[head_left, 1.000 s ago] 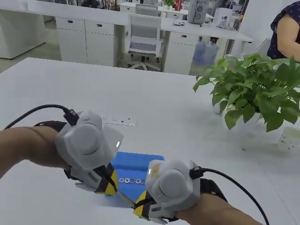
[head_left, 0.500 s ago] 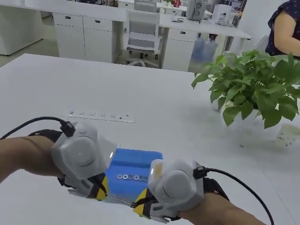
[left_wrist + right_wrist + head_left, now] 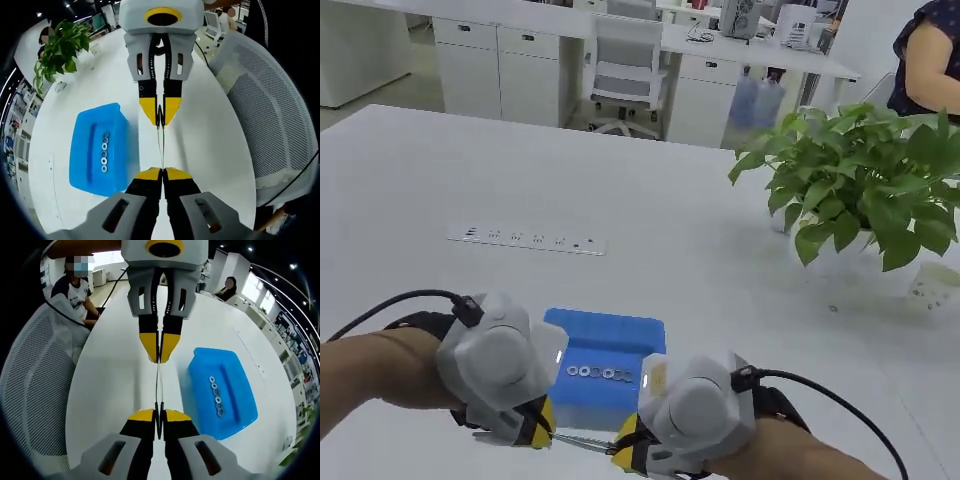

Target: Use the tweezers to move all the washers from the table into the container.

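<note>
Spanning both claws: tweezers (image 3: 582, 440), one end pinched in left gripper (image 3: 542, 432), other in right gripper (image 3: 625, 442) | long axis claw-to-claw, along near edge of blue container (image 3: 610, 330) | washers (image 3: 602, 374) rowed on container top, just beyond; right gripper likely nearer | since 1 s ago: grippers drawn back off container, tweezers levelled.

Bright, even light was thrown from ceiling spots (image 3: 250, 249). The white surface (image 3: 700, 250) was nearly washed out, and a soft shadow was cast beside the container (image 3: 97, 150). Edges were bent by fisheye distortion; distant desks (image 3: 530, 75) were blurred slightly.
</note>
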